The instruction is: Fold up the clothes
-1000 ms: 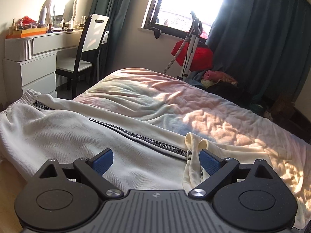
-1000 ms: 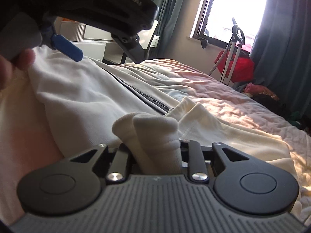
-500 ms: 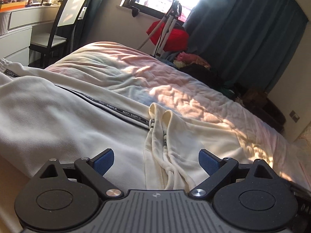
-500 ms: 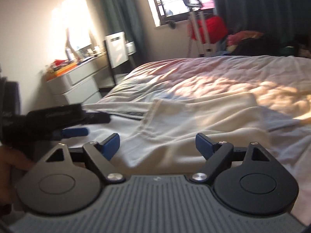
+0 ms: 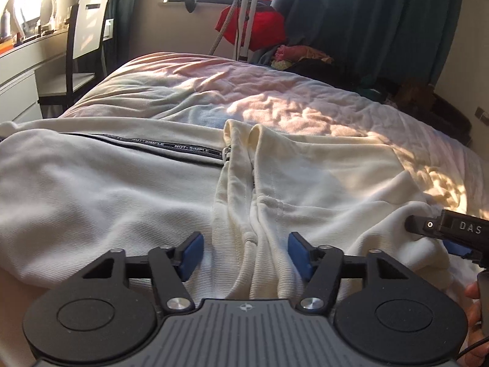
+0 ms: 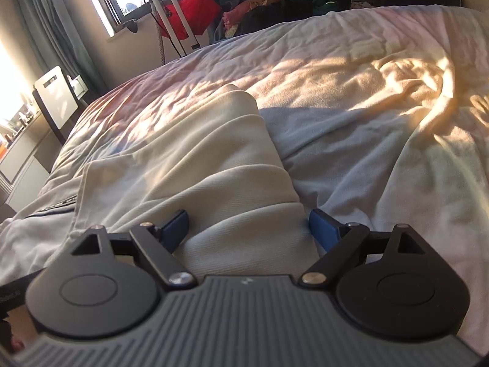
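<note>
A cream zip-up garment point(image 5: 128, 189) is spread across a sunlit bed point(image 5: 305, 104), filling the lower half of the left wrist view from nine to three o'clock. The left gripper point(image 5: 243, 255) is held low at six o'clock, its jaws closing around the garment's ribbed hem point(image 5: 241, 214); the blue pads point(image 5: 191, 253) are not yet pressed on it. In the right wrist view, the right gripper point(image 6: 249, 229) is seen with jaws opening, a fold of cloth point(image 6: 238, 183) lying loose between them. A white chair point(image 5: 87, 27) is seen at ten o'clock.
</note>
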